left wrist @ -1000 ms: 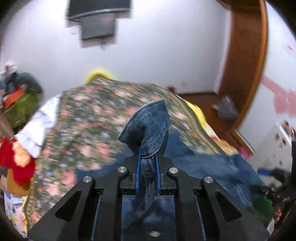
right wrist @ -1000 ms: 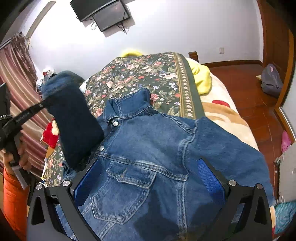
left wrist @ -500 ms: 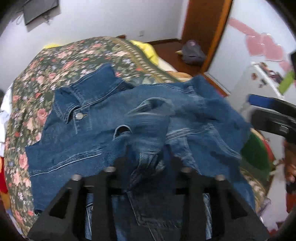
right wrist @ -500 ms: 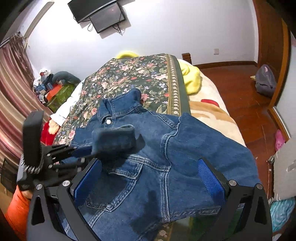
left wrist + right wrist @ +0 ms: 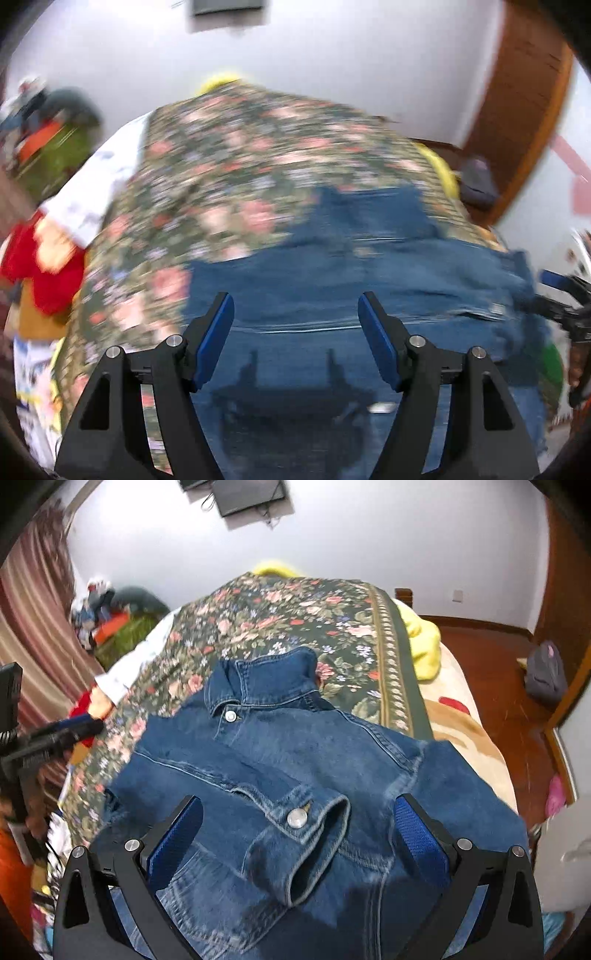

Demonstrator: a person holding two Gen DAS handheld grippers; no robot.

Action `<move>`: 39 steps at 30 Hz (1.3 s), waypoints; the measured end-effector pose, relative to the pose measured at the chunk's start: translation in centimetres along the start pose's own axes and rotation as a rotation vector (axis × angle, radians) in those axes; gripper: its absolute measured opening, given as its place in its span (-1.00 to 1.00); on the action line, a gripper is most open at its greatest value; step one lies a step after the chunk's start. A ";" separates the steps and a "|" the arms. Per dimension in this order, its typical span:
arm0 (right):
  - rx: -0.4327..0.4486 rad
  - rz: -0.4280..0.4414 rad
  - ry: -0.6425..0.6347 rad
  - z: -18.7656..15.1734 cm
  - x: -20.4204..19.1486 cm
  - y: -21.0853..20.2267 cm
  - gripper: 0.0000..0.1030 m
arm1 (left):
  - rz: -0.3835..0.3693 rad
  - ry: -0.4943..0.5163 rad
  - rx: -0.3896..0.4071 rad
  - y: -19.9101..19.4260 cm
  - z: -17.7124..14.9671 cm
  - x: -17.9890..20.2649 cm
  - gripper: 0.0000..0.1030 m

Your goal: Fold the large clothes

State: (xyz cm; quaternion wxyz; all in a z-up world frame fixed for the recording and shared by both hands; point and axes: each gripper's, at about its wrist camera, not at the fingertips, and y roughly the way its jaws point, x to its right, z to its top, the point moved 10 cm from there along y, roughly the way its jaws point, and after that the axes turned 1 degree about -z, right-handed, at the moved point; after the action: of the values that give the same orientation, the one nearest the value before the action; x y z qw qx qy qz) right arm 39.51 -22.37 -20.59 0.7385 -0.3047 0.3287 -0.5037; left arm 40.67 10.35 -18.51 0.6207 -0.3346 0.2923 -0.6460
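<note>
Denim jacket (image 5: 295, 775) flat on floral bedspread (image 5: 295, 620), sleeve (image 5: 280, 812) folded across front. Left gripper (image 5: 296, 332) open, empty. Right gripper (image 5: 297, 834) open above jacket.

My left gripper (image 5: 295, 332) is matte black plastic, two angular fingers with triangular cut-outs near the base and round silver screws (image 5: 417, 340) on the knuckles. Each fingertip carries a bright blue pad (image 5: 216, 341) on its inner face. My right gripper (image 5: 295, 836) is built the same: black frame, silver screws, and blue pads (image 5: 415, 834) with a fine ribbed texture (sharper in this view). At the left edge I see an orange sleeve (image 5: 13, 871) and some skin, too blurred to detail.
</note>
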 end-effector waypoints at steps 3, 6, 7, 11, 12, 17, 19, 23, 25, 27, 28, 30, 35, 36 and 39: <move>-0.025 -0.005 0.006 1.6 0.3 1.8 1.00 | 0.074 -0.079 -0.037 2.1 -0.7 -6.0 0.34; -0.053 -0.020 0.026 3.6 1.2 4.0 1.00 | 0.123 -0.147 -0.083 4.6 -1.7 -10.6 0.34; -0.064 -0.024 0.036 4.1 1.5 4.7 1.00 | 0.116 -0.194 -0.108 6.0 -2.3 -12.2 0.34; -0.125 -0.054 0.076 6.3 3.0 9.1 1.00 | 0.059 -0.299 -0.174 9.7 -3.7 -14.3 0.34; -0.139 -0.052 0.081 6.6 3.2 10.2 1.00 | 0.040 -0.309 -0.185 10.8 -3.8 -14.4 0.34; -0.234 -0.005 0.156 7.8 3.6 15.8 0.96 | -0.111 -0.323 -0.259 15.7 -3.9 -12.8 0.34; -0.262 0.020 0.179 8.0 3.4 17.6 0.80 | -0.155 -0.329 -0.265 17.1 -3.5 -12.3 0.34; -0.251 0.035 0.169 8.9 2.0 19.9 0.37 | -0.156 -0.267 -0.196 17.6 -2.1 -11.0 -0.09; -0.252 0.050 0.146 9.1 0.8 20.5 -0.07 | -0.161 -0.267 -0.172 17.6 -1.8 -10.4 -0.32; -0.220 0.008 0.120 9.5 0.1 20.9 -0.31 | -0.150 -0.248 -0.140 17.2 -1.7 -10.0 -0.45; -0.205 -0.009 0.087 9.8 -0.6 20.9 -0.37 | -0.138 -0.236 -0.119 16.7 -1.6 -9.9 -0.52; -0.186 -0.033 0.049 10.4 -1.5 20.8 -0.51 | -0.118 -0.219 -0.079 15.7 -1.1 -10.2 -0.57; -0.102 -0.012 0.001 13.8 -5.0 19.2 -0.56 | -0.072 -0.173 0.079 11.3 1.2 -12.0 -0.60; -0.093 -0.001 -0.005 14.3 -5.6 19.1 -0.57 | -0.071 -0.190 0.087 10.8 1.4 -12.6 -0.60; -0.064 -0.015 -0.054 16.3 -8.1 19.8 -0.58 | -0.051 -0.232 0.107 9.4 1.9 -15.1 -0.62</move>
State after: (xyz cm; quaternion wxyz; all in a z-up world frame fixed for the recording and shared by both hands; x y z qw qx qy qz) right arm 61.00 -6.72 -24.85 0.7332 -0.3441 0.3220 -0.4902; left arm 47.94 24.98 -25.89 0.6506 -0.3808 0.1750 -0.6333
